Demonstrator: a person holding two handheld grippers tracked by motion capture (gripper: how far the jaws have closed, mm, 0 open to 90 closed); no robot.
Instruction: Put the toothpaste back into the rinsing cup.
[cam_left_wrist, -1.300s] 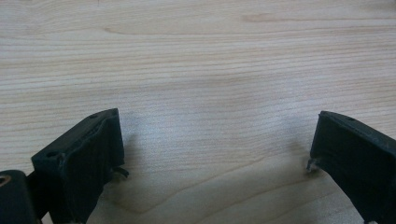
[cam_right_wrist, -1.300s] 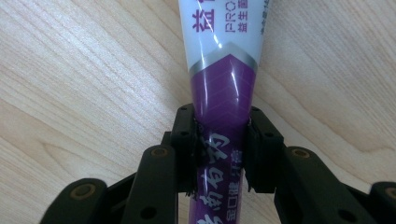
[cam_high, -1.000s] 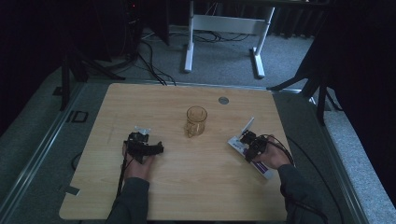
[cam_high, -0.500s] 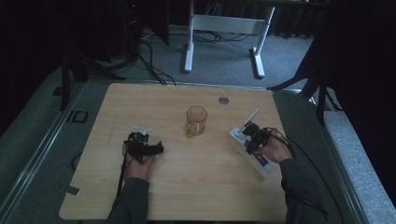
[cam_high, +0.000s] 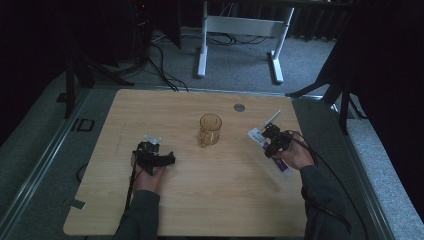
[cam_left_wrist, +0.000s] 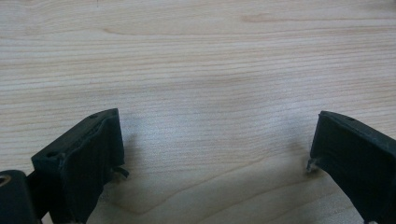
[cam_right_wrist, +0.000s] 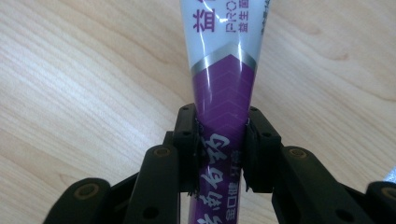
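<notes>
The toothpaste tube (cam_right_wrist: 223, 88), white with a silver band above its purple part, sits clamped in the right gripper (cam_high: 272, 141), right of the amber glass mug (cam_high: 210, 129). Its print runs off-frame. The left gripper (cam_high: 151, 155), left of the mug, gapes empty.

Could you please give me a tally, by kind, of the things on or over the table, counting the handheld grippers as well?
Handheld grippers: 2, the left gripper open and resting on the table, the right gripper shut on the tube
Purple and white tube: 1
Amber glass mug: 1
White stick-like item beside the right gripper: 1
Total: 5
</notes>
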